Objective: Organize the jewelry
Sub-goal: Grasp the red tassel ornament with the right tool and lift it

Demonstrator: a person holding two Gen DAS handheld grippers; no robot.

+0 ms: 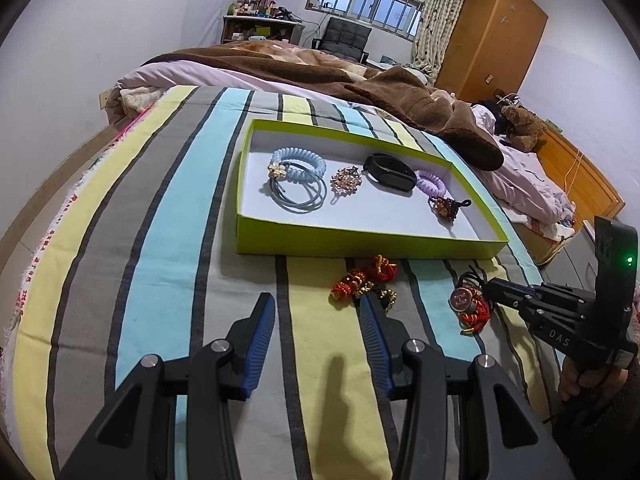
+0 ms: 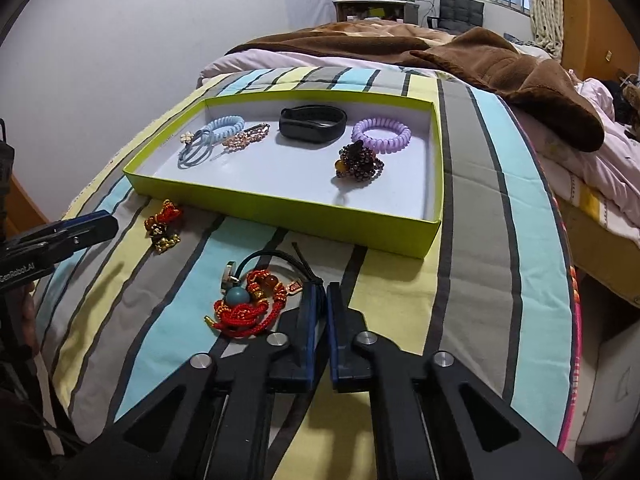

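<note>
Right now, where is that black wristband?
The black wristband lies inside the green tray, toward its back wall in the right wrist view, between the pink beaded piece on its left and the purple coil tie on its right.

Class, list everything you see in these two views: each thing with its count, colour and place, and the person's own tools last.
Tray: one, lime green, on the striped bedspread.
Coil hair ties: two, blue, purple, in tray.
Black band: one, in tray.
Grey hair loops: one bunch, in tray.
Pink bead clip: one, in tray.
Dark bead cluster: one, in tray.
Red-gold charms: two, small, large, outside tray.
Brown blanket: one, behind tray.
Left tongs: open, empty.
Right tongs: shut on the large charm's black cord.
</note>
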